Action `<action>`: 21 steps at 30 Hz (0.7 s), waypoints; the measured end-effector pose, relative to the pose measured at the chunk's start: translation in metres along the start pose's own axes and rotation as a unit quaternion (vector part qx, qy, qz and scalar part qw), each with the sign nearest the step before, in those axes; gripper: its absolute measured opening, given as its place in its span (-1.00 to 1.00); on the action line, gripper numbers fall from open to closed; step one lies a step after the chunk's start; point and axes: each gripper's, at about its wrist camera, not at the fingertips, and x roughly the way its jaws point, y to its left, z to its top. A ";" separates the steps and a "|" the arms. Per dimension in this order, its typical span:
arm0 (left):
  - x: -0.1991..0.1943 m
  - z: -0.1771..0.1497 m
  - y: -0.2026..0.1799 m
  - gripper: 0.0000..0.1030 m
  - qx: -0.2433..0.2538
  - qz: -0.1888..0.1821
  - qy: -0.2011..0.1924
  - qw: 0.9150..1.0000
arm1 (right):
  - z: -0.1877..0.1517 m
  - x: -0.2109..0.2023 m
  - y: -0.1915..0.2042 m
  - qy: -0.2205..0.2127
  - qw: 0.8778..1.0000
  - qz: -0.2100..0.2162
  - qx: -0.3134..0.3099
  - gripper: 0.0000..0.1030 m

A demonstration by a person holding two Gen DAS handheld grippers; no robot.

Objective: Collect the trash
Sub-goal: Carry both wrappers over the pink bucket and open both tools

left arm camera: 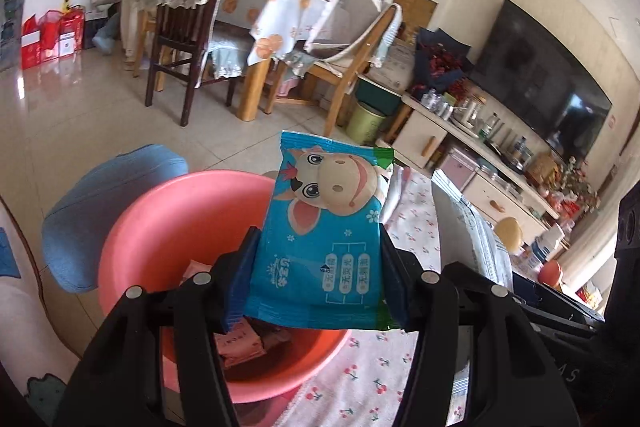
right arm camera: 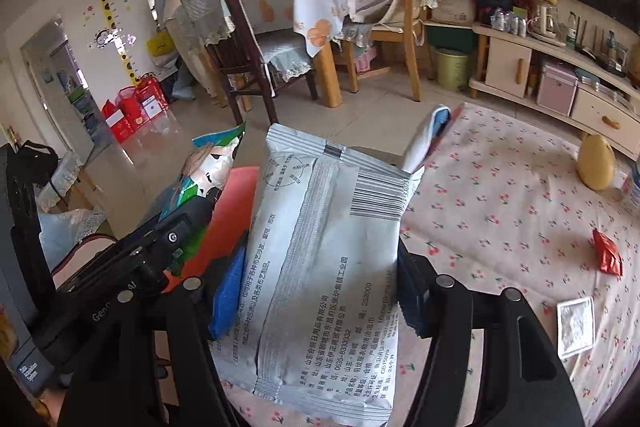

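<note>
Right wrist: red wrapper (right arm camera: pixel 608 258) and white sachet (right arm camera: pixel 576 327) lie on cloth (right arm camera: pixel 500 211).

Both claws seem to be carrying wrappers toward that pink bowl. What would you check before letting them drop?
1. Left gripper grips the blue cow packet: ok, pads press both its edges.
2. Right gripper grips the grey packet: ok.
3. Blue cow packet is above the pink basin: ok, it hangs over the basin's right part.
4. Grey packet is above the basin: cannot tell, the packet hides most of it.
5. Basin has room: ok, only a few wrappers lie on its bottom.
6. Table trash finished: not ok, a red wrapper and clear sachet remain on the cloth.
</note>
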 end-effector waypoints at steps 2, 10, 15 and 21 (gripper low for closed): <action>0.005 0.005 0.019 0.10 -0.028 0.022 0.006 0.999 | 0.006 0.015 0.013 0.004 1.000 0.012 -0.007 0.25; 0.024 0.016 0.071 0.11 -0.099 0.062 0.033 0.993 | 0.015 0.069 0.038 0.026 0.998 0.053 0.001 0.37; 0.026 0.016 0.071 0.28 -0.091 0.089 0.024 0.992 | 0.009 0.076 0.026 0.024 0.997 0.070 0.037 0.52; 0.028 0.015 0.063 0.52 -0.081 0.098 0.017 0.992 | 0.003 0.050 -0.004 -0.018 0.995 0.049 0.085 0.64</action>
